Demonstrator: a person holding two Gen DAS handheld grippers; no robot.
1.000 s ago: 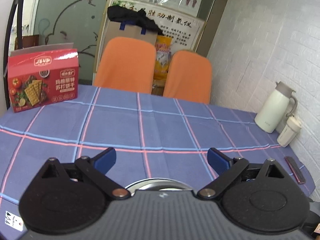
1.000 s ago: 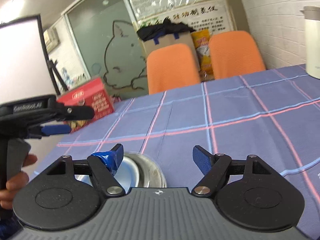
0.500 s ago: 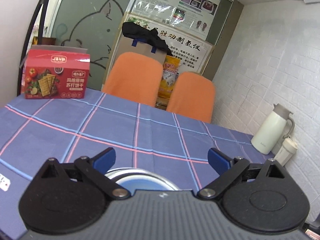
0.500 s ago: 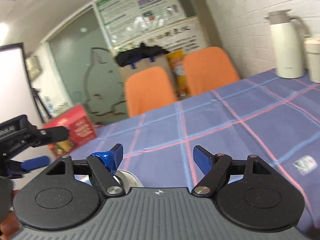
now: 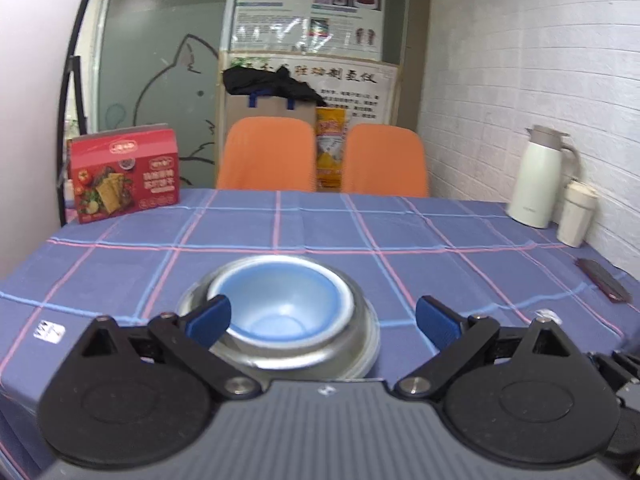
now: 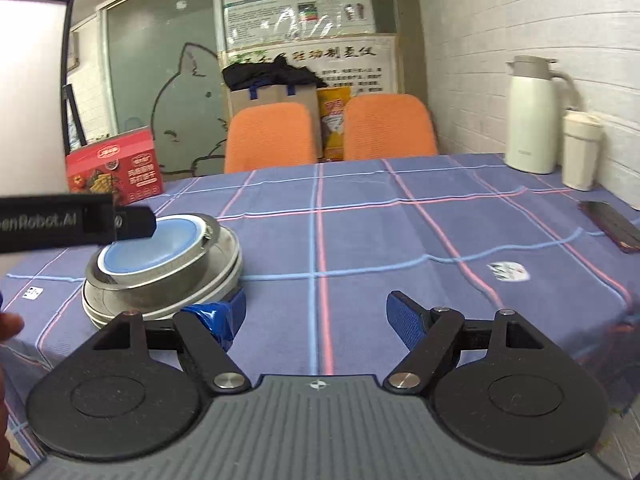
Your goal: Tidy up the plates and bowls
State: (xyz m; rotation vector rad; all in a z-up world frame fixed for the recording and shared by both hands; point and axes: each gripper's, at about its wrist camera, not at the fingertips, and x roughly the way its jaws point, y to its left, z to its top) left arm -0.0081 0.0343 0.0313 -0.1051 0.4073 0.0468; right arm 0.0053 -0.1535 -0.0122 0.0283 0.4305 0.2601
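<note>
The left gripper (image 5: 322, 314) is wide open and holds nothing. The stack of dishes sits right in front of it, just past its fingers, near the front edge of the table (image 5: 400, 232). The left blue finger tip is over the rim of the stack. The right gripper (image 6: 316, 314) is wide open and empty too. From it, the stack lies off to the left, just beside its left finger, and I cannot tell if they touch. So the left gripper looks better lined up with the stack, I think.

The blue bowl (image 6: 154, 246) sits inside a shiny metal bowl (image 6: 192, 280). The metal bowl sits on flat metal plates (image 6: 160, 314). The blue bowl is empty. It tips a little in the right view. The stack looks done, or close to it.
</note>
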